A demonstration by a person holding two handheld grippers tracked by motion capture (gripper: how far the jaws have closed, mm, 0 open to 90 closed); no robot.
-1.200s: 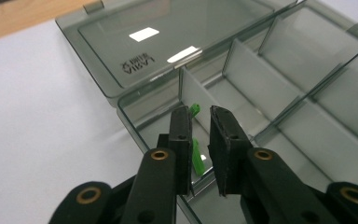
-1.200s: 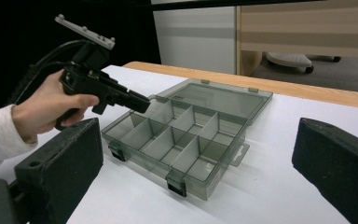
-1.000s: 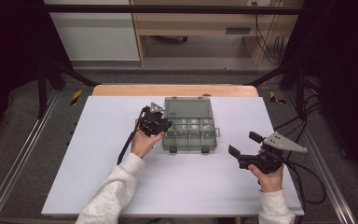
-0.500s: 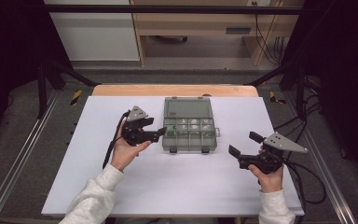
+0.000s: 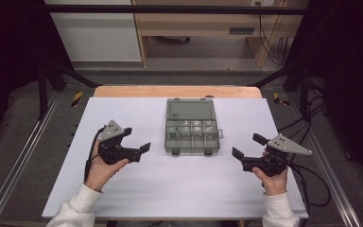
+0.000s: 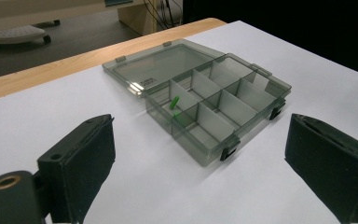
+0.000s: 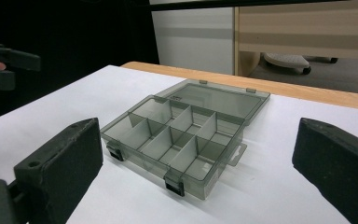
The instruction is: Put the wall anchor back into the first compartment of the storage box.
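Observation:
A smoky clear compartment box [image 5: 190, 137] lies at the middle of the white sheet, its lid [image 5: 190, 109] folded flat toward the far side. A small green piece [image 6: 175, 101] rests in a far-left compartment. My left gripper [image 5: 136, 138] hovers left of the box, apart from it; its jaws have just been opening and stand open with nothing between them. Its pads [image 6: 81, 158] frame the box in the left gripper view. My right gripper [image 5: 248, 145] stays to the right of the box, open and bare, its pads [image 7: 60, 163] spread wide.
The white sheet [image 5: 123, 189] covers a wooden table whose far edge [image 5: 175, 91] shows. Black frame posts [image 5: 47, 75] stand at both sides. Cables [image 5: 307, 179] trail off the right edge. A desk [image 5: 203, 28] stands beyond the table.
The left gripper has pulled away leftward from the box's left side and its jaws have spread open. The right gripper has stayed still.

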